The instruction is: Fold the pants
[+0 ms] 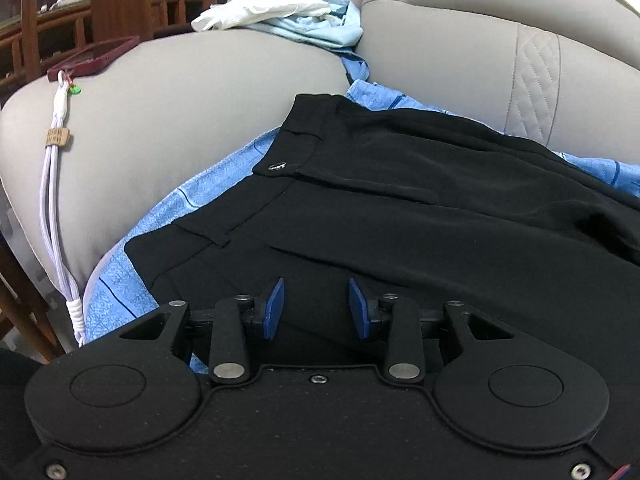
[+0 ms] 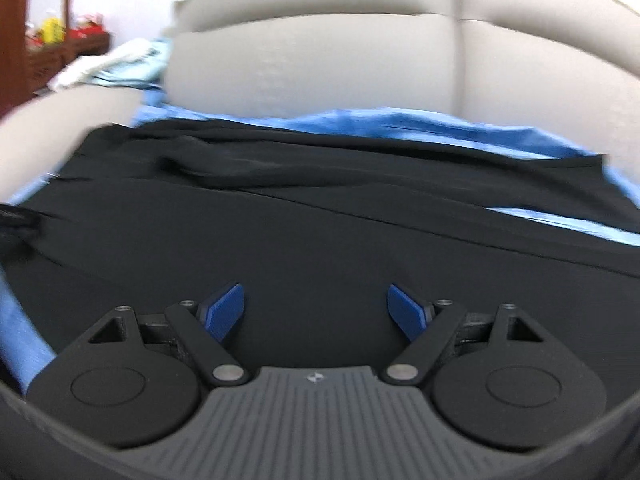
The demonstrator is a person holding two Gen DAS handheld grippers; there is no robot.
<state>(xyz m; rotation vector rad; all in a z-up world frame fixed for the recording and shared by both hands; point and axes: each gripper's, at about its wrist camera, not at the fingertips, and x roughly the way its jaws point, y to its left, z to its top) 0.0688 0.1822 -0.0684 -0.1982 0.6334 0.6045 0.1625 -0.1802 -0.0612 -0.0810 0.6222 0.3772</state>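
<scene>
Black pants (image 1: 420, 208) lie spread on a blue cloth (image 1: 120, 280) over a grey sofa seat. The waistband with a metal button (image 1: 277, 167) points toward the sofa arm at the left. My left gripper (image 1: 316, 308) is open, its blue pads just above the fabric near the waistband's front corner, holding nothing. In the right wrist view the pants (image 2: 320, 232) stretch across the seat with a crease along the leg. My right gripper (image 2: 316, 312) is wide open above the leg fabric, empty. The right view is blurred.
A grey sofa arm (image 1: 180, 100) rises left with a dark red phone (image 1: 94, 58) and a white cable (image 1: 56, 184) hanging from it. White and light blue clothes (image 1: 288, 16) lie on the arm's far end. The sofa backrest (image 2: 360, 60) stands behind. Wooden furniture (image 1: 116, 0) is at far left.
</scene>
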